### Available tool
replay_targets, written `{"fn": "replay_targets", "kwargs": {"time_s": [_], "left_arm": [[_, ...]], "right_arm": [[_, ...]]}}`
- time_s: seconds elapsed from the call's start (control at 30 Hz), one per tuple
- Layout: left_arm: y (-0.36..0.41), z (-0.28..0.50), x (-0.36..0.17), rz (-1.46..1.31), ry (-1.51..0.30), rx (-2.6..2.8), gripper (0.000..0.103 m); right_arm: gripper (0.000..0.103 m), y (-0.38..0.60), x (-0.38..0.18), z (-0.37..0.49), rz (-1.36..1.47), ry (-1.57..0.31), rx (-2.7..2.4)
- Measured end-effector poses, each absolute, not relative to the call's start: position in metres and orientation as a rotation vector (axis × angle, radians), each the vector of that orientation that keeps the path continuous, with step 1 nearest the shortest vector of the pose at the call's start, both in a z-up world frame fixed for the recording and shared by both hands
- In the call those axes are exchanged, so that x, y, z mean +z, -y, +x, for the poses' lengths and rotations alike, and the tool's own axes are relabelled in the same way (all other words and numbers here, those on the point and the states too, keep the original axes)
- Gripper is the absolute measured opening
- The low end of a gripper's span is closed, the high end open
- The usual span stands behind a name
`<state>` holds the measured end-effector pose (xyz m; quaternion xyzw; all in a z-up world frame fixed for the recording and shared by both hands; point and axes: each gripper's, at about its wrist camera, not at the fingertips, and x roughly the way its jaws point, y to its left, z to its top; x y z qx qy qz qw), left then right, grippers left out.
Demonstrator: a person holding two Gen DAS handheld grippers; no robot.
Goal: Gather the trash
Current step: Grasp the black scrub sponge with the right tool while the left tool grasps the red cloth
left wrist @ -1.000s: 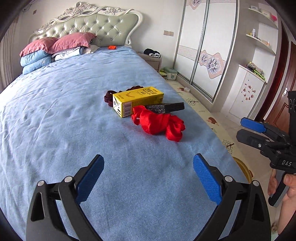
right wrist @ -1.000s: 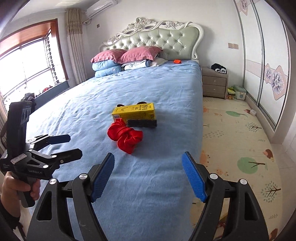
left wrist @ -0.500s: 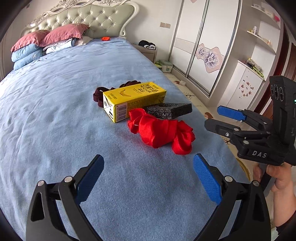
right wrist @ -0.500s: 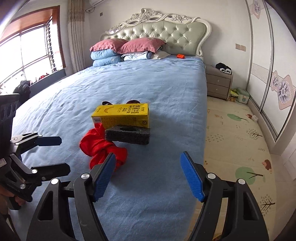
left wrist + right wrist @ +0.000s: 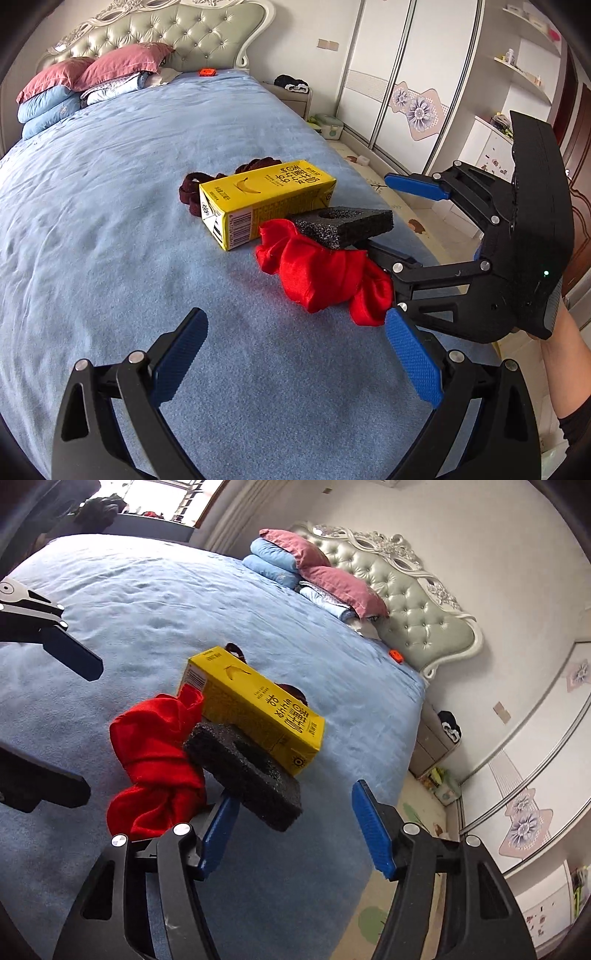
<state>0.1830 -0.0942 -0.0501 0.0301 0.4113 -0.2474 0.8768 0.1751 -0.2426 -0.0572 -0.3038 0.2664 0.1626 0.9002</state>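
Observation:
A yellow drink carton (image 5: 266,199) (image 5: 255,705) lies on its side on the blue bed (image 5: 110,221). A black foam block (image 5: 343,225) (image 5: 243,775) with a hole leans against it, and a red cloth (image 5: 321,273) (image 5: 155,760) is bunched beside both. A dark red scrunchie (image 5: 192,192) lies behind the carton. My right gripper (image 5: 295,834) is open, tilted, its fingers straddling the near end of the foam block without closing on it; it also shows in the left wrist view (image 5: 399,221). My left gripper (image 5: 295,358) is open and empty, just short of the red cloth.
Pink and blue pillows (image 5: 74,85) lie at the padded headboard (image 5: 192,33), with a small orange object (image 5: 207,71) near them. The bed's right edge drops to a patterned floor mat (image 5: 406,849). A nightstand (image 5: 295,96) and sliding wardrobe (image 5: 413,92) stand beyond.
Both grippers moved in toward the pile. The right one tilted and its open fingers came around the foam block's end. The left one came closer to the red cloth.

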Motion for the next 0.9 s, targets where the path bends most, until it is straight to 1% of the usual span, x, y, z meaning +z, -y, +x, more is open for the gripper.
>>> {"fn": "replay_targets", "kwargs": {"time_s": [0.1,0.13,0.2,0.23,0.37,0.53,0.83,0.9], "left_arm": [[0.094,0.183,-0.051,0.063,-0.863,-0.516,0.097],[0.094,0.184,-0.051,0.062,-0.865,-0.515,0.097],[0.094,0.186,-0.051,0.062,-0.866,-0.513,0.097],[0.094,0.187,-0.051,0.062,-0.868,-0.510,0.097],[0.096,0.188,-0.052,0.077,-0.873,-0.496,0.097],[0.105,0.190,-0.049,0.123,-0.857,-0.487,0.097],[0.138,0.210,-0.052,0.131,-0.919,-0.437,0.097],[0.148,0.216,-0.053,0.158,-0.926,-0.417,0.099]], "right_arm": [[0.062,0.240,-0.056,0.177,-0.635,-0.545,0.368],[0.059,0.240,-0.053,0.178,-0.617,-0.553,0.386],[0.043,0.241,-0.051,0.178,-0.573,-0.571,0.416],[0.030,0.241,-0.050,0.179,-0.551,-0.591,0.431],[0.028,0.245,-0.049,0.172,-0.501,-0.605,0.433],[0.028,0.270,-0.036,0.158,-0.331,-0.617,0.439],[0.028,0.324,-0.012,0.126,-0.104,-0.585,0.430],[0.028,0.332,-0.010,0.121,-0.062,-0.581,0.438]]}}
